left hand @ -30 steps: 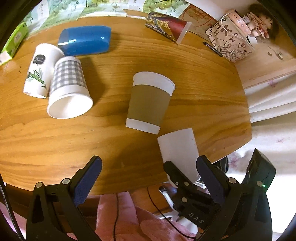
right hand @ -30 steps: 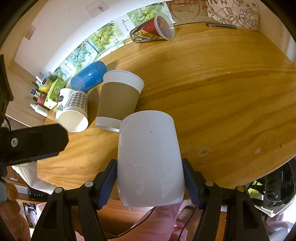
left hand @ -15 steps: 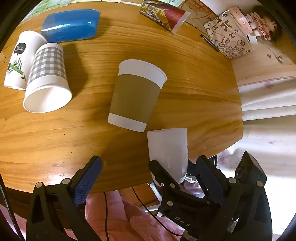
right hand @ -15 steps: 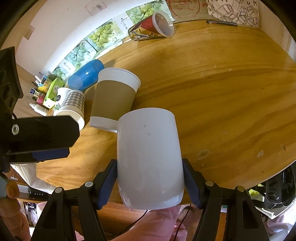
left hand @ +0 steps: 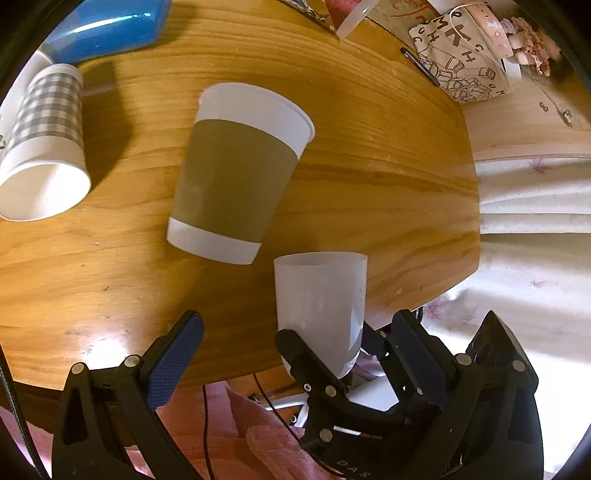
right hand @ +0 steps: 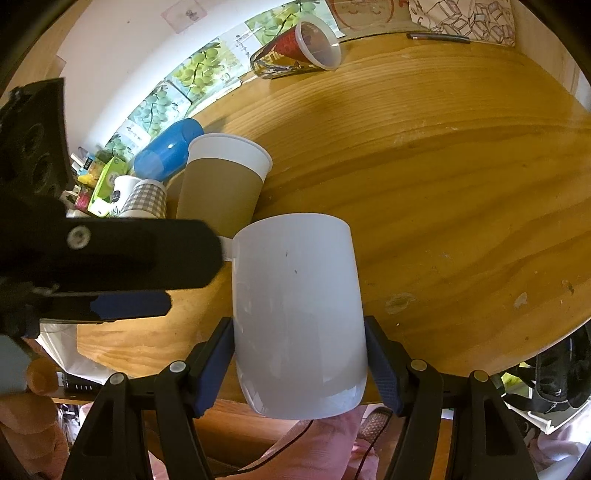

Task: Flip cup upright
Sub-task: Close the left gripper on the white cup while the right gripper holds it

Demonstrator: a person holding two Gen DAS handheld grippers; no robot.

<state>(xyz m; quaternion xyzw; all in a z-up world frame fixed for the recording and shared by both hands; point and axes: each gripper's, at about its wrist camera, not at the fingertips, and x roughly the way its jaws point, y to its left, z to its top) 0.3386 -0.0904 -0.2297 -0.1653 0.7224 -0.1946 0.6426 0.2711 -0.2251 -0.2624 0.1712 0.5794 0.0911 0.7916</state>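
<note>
My right gripper (right hand: 300, 363) is shut on a plain white cup (right hand: 299, 314), its pads on the cup's two sides, holding it over the table's near edge. The same cup (left hand: 321, 306) and right gripper (left hand: 332, 350) show in the left wrist view, at lower middle. My left gripper (left hand: 291, 350) is open and empty, fingers wide apart, near the white cup. A brown-sleeved paper cup (left hand: 236, 173) lies on its side on the wooden table (left hand: 388, 177) just beyond; it also shows in the right wrist view (right hand: 221, 184).
A grey checked cup (left hand: 44, 144) and a blue cup (left hand: 107, 29) lie on their sides at the left. A red printed cup (right hand: 295, 51) lies at the back. A patterned pouch (left hand: 461, 66) and a pen (left hand: 421, 68) sit at the back right.
My left gripper has moved forward and lower toward the table, so the brown cup looms larger. The left gripper's body now fills more of the right wrist view. The white cup stays gripped.
</note>
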